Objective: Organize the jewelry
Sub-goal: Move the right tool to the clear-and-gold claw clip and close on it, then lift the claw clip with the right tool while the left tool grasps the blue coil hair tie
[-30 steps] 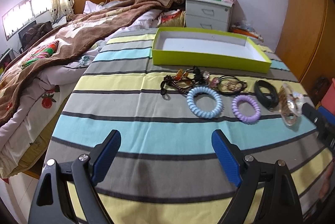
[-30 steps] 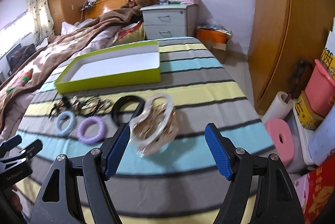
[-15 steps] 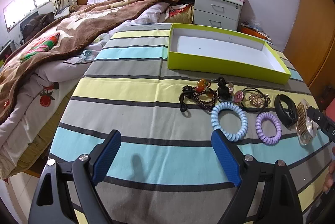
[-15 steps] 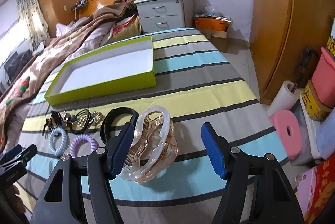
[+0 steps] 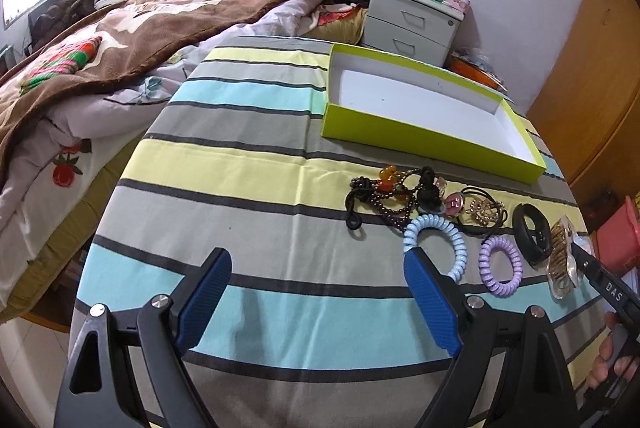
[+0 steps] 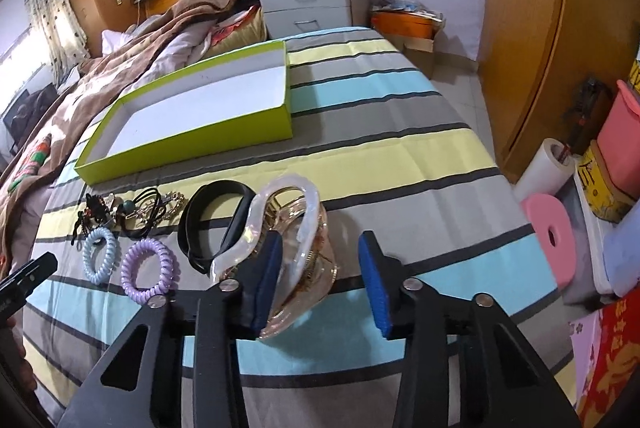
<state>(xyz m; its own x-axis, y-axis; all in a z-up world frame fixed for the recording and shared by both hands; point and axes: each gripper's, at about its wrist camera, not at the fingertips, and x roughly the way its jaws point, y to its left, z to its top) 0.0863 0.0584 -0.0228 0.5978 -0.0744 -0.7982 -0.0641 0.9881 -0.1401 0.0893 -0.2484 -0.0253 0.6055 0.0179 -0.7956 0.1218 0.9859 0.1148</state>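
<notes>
Jewelry lies in a loose row on the striped cloth (image 5: 248, 164) of the desk, on the near side of a green box (image 6: 192, 140) with a white inside. At the right end of the row we see a clear hair claw (image 6: 296, 228), and the right gripper (image 6: 320, 280) stands around it: its jaws have just been closing, the left blue pad is at the side of the claw, and the right pad is apart from it with striped cloth showing between, so the claw is not yet clamped. A black band (image 6: 208, 224) lies just beside the claw on the left and touches it. Further left come a purple spiral hair tie (image 6: 149, 270) and a light blue spiral hair tie (image 6: 101, 254). Behind these two, toward the box, is a small heap of beads and dark hair ties (image 5: 404, 200). The left gripper (image 5: 318, 298) hangs over the bare cloth near the blue tie, its jaws wide apart with nothing between them. Beyond the desk we see a bed with a brown blanket (image 5: 160, 16) on the left.
</notes>
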